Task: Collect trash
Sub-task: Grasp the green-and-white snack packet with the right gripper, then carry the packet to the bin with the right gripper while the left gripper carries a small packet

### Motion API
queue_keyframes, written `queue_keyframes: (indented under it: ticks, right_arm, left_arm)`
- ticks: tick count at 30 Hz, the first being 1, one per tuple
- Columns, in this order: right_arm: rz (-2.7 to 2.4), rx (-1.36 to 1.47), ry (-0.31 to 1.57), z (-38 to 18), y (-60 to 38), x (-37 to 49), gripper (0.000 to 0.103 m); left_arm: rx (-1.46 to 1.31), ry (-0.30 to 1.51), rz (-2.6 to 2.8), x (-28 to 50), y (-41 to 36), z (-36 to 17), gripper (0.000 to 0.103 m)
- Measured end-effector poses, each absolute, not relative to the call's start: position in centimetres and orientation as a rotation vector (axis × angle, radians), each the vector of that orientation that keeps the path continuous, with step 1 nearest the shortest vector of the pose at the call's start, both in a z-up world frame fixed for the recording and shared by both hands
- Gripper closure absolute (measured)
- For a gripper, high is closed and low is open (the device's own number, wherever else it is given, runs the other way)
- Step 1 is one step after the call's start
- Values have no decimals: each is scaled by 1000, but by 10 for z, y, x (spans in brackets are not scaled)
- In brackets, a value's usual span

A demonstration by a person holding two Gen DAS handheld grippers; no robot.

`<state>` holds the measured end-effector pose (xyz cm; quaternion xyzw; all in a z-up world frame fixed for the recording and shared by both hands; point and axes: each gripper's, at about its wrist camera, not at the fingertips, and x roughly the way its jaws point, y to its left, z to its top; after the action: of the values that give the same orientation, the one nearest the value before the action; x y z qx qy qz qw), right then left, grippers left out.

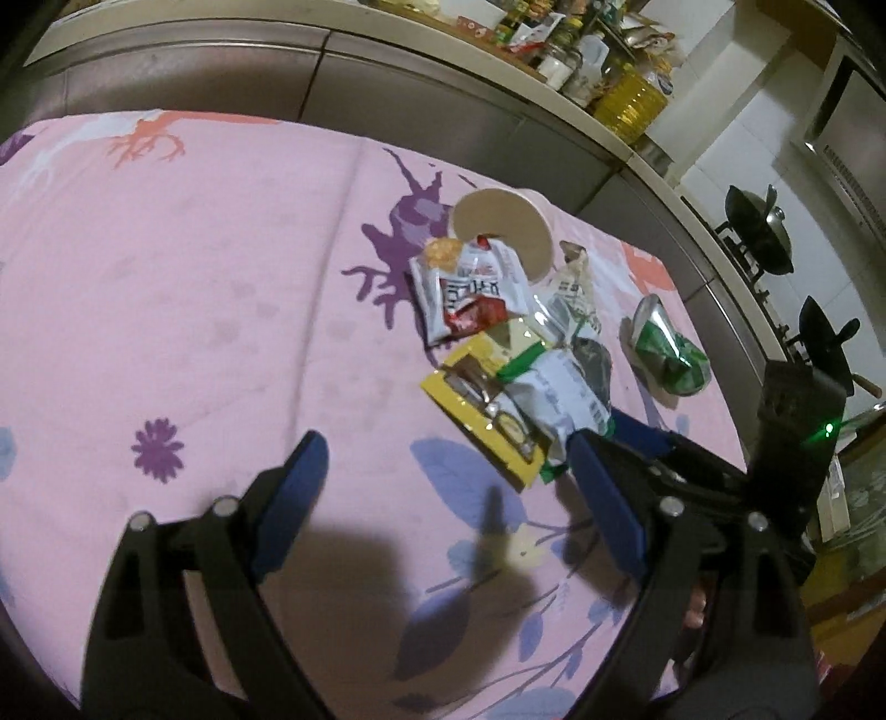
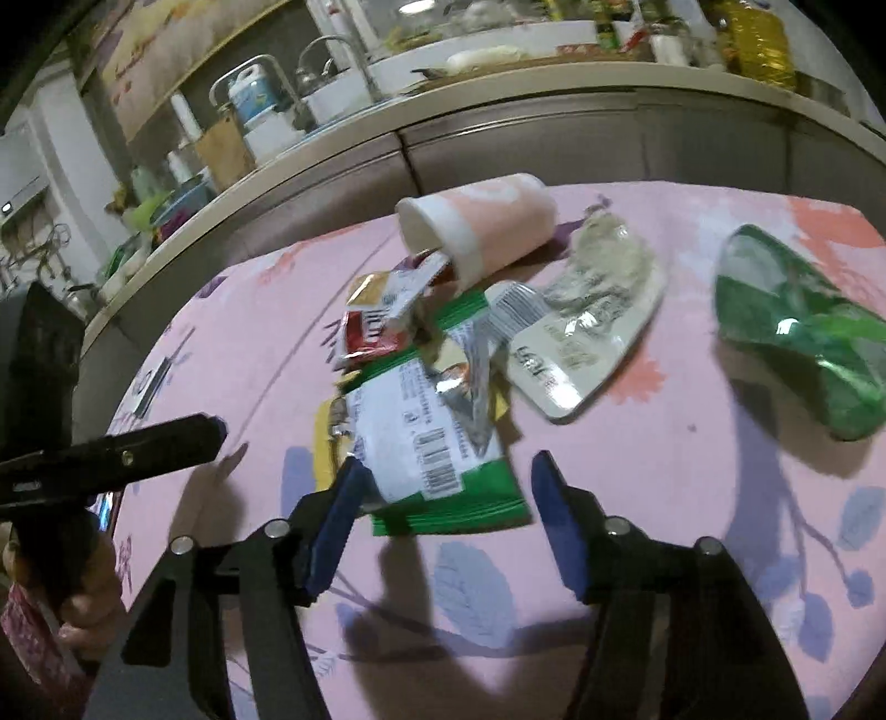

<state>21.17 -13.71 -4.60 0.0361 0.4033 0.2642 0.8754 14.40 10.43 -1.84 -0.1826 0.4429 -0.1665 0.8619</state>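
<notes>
A heap of trash lies on a pink flowered cloth [image 1: 194, 277]. It holds a tipped paper cup [image 2: 476, 227], a red and white snack wrapper [image 1: 470, 288], a yellow packet [image 1: 482, 410], a green-edged white wrapper [image 2: 437, 443], a grey foil pouch [image 2: 587, 327] and a crushed green can [image 2: 803, 327]. My left gripper [image 1: 448, 476] is open and empty, just short of the yellow packet. My right gripper [image 2: 443, 487] is open, its fingers on either side of the near end of the green-edged wrapper [image 1: 554, 399]. The cup [image 1: 504, 221] and the can [image 1: 670, 349] also show in the left wrist view.
A kitchen counter [image 1: 387, 33] runs behind the table, crowded with jars and an oil bottle [image 1: 631, 105]. A stove with woks [image 1: 758, 232] stands at the right. A sink and kettle [image 2: 310, 77] sit on the counter. The left gripper's body [image 2: 111, 448] shows at the left.
</notes>
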Motion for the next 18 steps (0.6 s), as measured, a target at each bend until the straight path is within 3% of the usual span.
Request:
queue_keyframes:
  ticks: [1,2,10,12,17,18]
  right_arm:
    - [555,71,835,-45,-140,208,66]
    - [549,68,822,-43,-143,202,89]
    - [436,149,797,-43,-194,166,92]
    - [431,185,808,-49,-200,165,92]
    - [428,190,806,-50,-201,164,92]
    - [431,192,807,-51,-199,165,92]
  left_arm:
    - [-381,929,-354,145,104,-19,18]
    - [-378,934,-363,146,101,-20,18]
    - [-385,994,-453,164,61,-33,21]
    - [-397,990,-452,170,53,-33,28]
    - [-529,1059,-456,186,48,-42,71]
    - [-541,1066,-453,187,46,-43,75]
